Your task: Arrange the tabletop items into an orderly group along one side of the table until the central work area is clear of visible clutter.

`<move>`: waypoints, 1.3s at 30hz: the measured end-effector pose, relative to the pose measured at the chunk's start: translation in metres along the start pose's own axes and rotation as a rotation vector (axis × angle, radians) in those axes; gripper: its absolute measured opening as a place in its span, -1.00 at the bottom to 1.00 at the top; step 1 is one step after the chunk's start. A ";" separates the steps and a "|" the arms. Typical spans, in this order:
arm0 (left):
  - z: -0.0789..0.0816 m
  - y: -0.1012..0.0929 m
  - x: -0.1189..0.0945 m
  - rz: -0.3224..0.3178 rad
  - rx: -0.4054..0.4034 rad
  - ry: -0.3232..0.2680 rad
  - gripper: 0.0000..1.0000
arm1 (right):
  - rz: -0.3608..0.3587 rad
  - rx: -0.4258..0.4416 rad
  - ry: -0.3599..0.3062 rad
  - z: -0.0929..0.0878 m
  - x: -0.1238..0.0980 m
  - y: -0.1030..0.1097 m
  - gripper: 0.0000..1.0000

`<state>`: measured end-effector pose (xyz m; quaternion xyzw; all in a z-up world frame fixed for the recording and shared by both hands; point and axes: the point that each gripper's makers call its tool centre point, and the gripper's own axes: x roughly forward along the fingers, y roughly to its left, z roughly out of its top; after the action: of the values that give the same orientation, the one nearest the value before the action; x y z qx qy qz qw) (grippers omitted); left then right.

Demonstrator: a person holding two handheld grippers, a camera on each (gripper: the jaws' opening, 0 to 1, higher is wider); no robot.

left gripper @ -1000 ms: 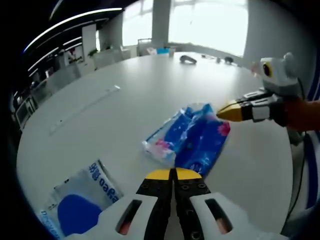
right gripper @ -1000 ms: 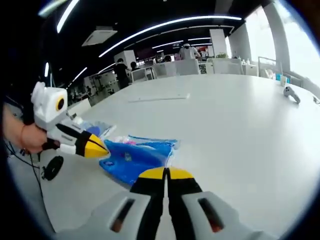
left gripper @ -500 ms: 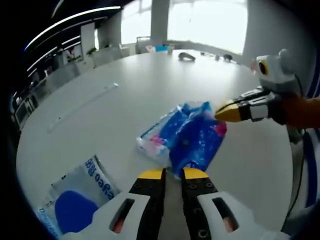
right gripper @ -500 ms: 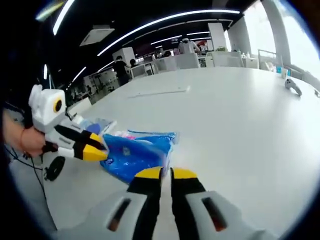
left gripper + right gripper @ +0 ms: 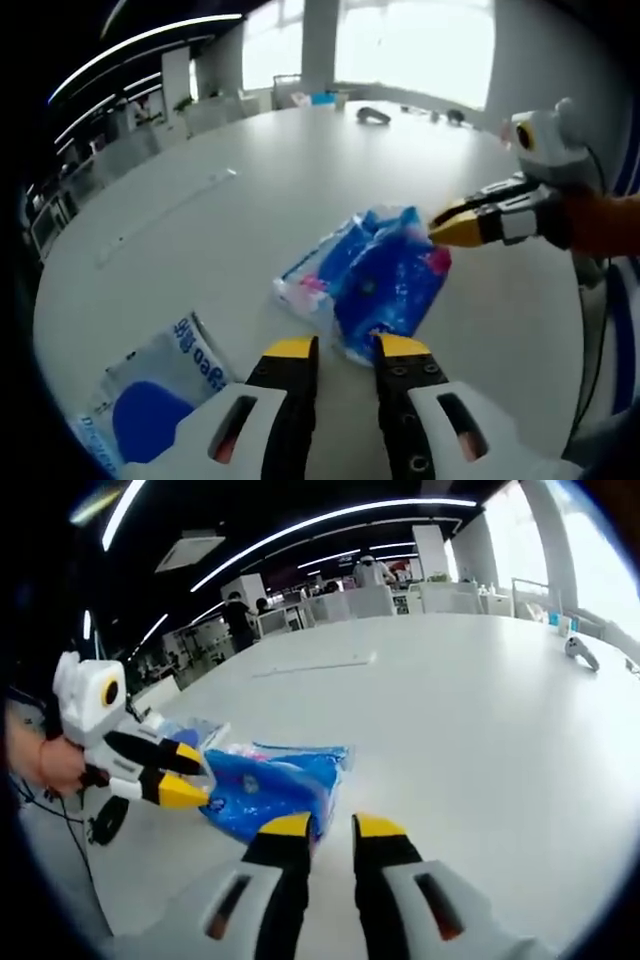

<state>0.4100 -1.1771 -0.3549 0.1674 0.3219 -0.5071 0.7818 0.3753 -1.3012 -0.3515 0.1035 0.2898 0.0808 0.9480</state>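
Both grippers hover at the blue tissue pack [image 5: 385,290] on the white table [image 5: 230,230], the left gripper [image 5: 344,348] parted before its near end, the right gripper [image 5: 325,826] parted beside it; the soft wrapper could slip or tear if pinched by its edge; a clear bag [image 5: 165,385], left of the pack, holds something blue.

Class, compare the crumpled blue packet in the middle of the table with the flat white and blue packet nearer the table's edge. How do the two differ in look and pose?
The blue packet is bright blue with pink patches, while the white packet is mostly pale with blue lettering and one large blue shape. The blue packet is crumpled and puffed up; the white packet lies flat. The blue packet sits between both grippers' tips; the white packet lies off to the side. Both rest on the white table.
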 end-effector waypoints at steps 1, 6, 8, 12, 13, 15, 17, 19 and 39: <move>0.001 0.000 -0.001 -0.001 0.000 -0.002 -0.59 | -0.003 -0.001 0.000 0.000 -0.001 0.000 -0.70; 0.003 -0.001 -0.005 0.001 0.005 -0.009 -0.54 | -0.009 0.003 -0.006 0.003 -0.003 -0.001 -0.67; 0.005 -0.001 -0.006 -0.001 -0.001 -0.017 -0.49 | -0.012 0.007 -0.014 0.005 -0.005 0.000 -0.65; 0.008 -0.003 -0.010 -0.007 0.005 -0.025 -0.42 | -0.017 0.005 -0.021 0.009 -0.007 0.000 -0.62; 0.009 -0.002 -0.012 -0.005 0.009 -0.029 -0.41 | -0.019 0.004 -0.020 0.009 -0.008 0.000 -0.62; 0.011 -0.003 -0.014 -0.008 0.005 -0.035 -0.36 | -0.021 0.001 -0.024 0.011 -0.009 0.000 -0.60; 0.013 -0.003 -0.016 -0.007 0.010 -0.044 -0.31 | -0.024 0.001 -0.028 0.013 -0.010 0.000 -0.60; 0.015 -0.001 -0.018 0.000 0.012 -0.047 -0.27 | -0.026 -0.005 -0.027 0.014 -0.012 0.000 -0.60; 0.033 0.005 -0.058 0.021 0.007 -0.130 -0.15 | -0.027 -0.024 -0.076 0.037 -0.027 0.019 -0.54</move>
<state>0.4095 -1.1545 -0.2916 0.1402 0.2666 -0.5097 0.8059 0.3724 -1.2946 -0.3020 0.0911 0.2538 0.0674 0.9606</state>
